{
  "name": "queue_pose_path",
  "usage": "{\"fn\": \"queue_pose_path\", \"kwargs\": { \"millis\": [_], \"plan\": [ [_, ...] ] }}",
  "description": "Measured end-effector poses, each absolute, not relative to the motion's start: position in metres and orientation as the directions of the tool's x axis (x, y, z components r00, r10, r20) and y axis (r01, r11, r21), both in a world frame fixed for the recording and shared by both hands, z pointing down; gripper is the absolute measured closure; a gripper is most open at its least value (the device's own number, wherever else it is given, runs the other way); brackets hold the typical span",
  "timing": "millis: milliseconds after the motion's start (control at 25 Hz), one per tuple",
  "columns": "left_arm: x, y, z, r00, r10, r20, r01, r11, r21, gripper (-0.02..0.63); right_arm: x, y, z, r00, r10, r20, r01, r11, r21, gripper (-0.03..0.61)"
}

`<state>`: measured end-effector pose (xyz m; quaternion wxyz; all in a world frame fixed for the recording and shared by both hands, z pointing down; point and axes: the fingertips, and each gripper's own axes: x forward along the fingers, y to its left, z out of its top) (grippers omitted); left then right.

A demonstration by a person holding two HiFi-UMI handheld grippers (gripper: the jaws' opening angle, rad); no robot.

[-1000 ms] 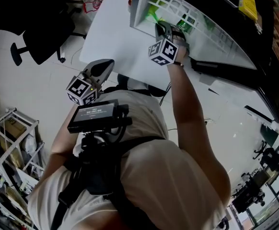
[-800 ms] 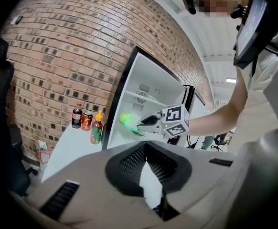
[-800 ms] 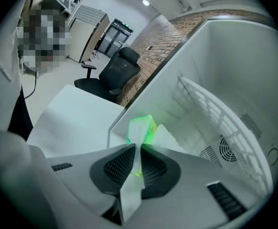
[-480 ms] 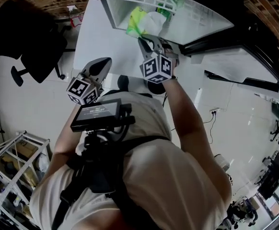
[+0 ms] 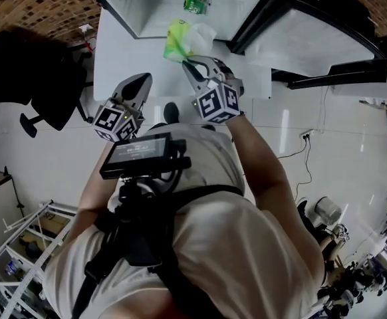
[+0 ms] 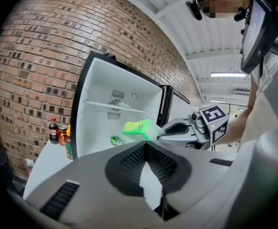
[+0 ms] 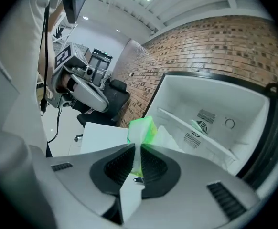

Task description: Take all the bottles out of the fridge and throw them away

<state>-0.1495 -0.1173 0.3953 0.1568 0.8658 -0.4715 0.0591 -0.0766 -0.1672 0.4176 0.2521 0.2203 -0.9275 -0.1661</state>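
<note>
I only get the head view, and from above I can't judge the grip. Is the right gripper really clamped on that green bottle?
Observer: Yes. In the right gripper view the right gripper is shut on the green bottle, which sticks out past its tips.
Operator: And the left one?
Observer: The left gripper is shut, with nothing between its jaws.
Operator: Anything outside the fridge?
Observer: The left gripper view shows a few bottles on the white counter beside the fridge, against the brick wall.

I can read no text: print on the chest device [image 5: 140, 153] and the green bottle [image 5: 178, 40] label is too blurred.
</note>
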Motion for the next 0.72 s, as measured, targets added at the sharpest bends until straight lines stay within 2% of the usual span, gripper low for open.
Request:
{"fn": "queue_pose_path", "kwargs": {
  "millis": [200,400,720],
  "plan": [
    [-0.111,-0.112,0.386,0.578,-0.780,0.241,-0.816,-0.546,0.191,0.611,-0.042,-0.150,0.398,-0.802,-0.501,0.326,-0.408,0.857,0.315,0.548],
    [-0.056,-0.101,0.385,0.599,-0.759,0.255,-0.801,-0.574,0.170,0.611,0.003,-0.122,0.394,-0.812,-0.495,0.308,-0.393,0.855,0.338,0.548],
    [-0.009,-0.070,0.394,0.602,-0.737,0.309,-0.798,-0.575,0.182,0.611,0.044,-0.088,0.399,-0.828,-0.488,0.275,-0.425,0.867,0.261,0.548]
  ]
}}
